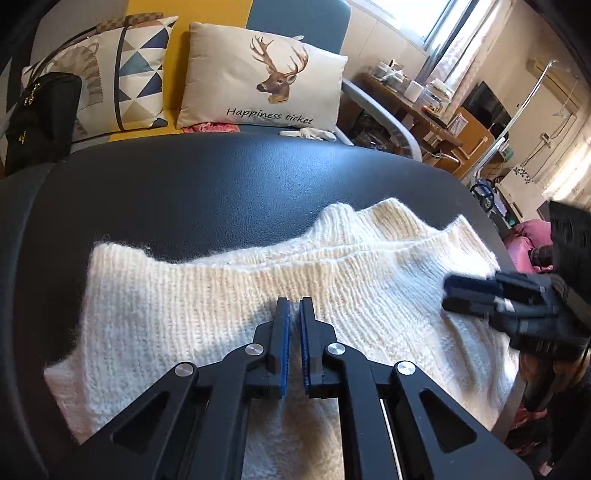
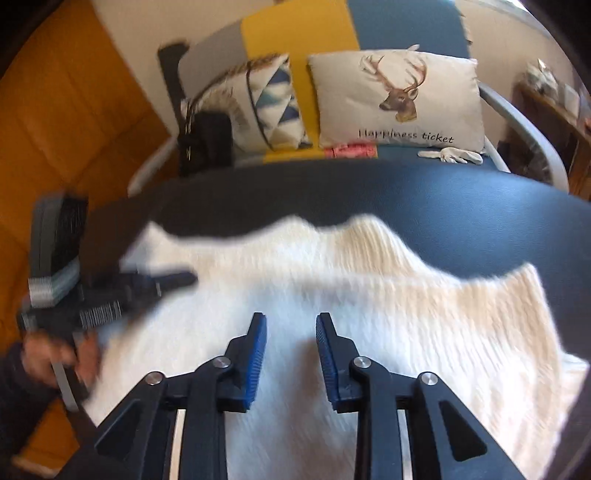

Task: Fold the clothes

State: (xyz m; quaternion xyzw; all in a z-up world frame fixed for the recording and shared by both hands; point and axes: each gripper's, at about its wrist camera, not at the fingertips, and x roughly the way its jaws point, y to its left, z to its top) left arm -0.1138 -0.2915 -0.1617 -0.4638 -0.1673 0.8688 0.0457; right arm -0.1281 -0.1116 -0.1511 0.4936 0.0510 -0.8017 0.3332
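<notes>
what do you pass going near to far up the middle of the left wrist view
left gripper → cream knit sweater → bare black table top → deer cushion on the sofa → blue sofa back

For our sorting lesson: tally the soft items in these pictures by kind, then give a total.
Cream knitted sweater: 1
Cushions, deer cushion and triangle-patterned cushion: 2
White gloves: 1 pair
Pink cloth: 1
Total: 5
</notes>
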